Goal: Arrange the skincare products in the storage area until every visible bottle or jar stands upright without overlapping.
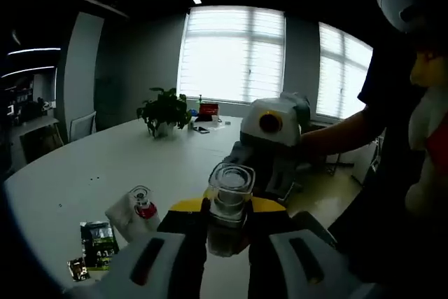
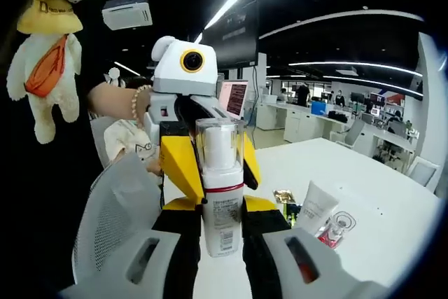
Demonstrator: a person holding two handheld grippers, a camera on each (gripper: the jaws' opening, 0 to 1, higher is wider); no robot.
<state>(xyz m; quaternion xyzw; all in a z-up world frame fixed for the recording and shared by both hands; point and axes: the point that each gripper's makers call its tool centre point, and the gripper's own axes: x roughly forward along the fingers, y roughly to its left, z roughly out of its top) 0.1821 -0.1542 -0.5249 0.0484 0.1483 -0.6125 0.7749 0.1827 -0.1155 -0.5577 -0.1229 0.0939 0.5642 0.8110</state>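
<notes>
Both sets of fingers look closed on the same pump bottle: right gripper clamps the white body low in frame centre, left gripper grips near the clear cap, bottle held up off the bench. Looks like a handover or a re-grip mid-air, bottle roughly upright. A small red-collared bottle and a white tube lie lower left in the left gripper view, sachets beside them. Next, I'd say: one gripper lets go, the other stands the bottle on bare bench, apart from those.
</notes>
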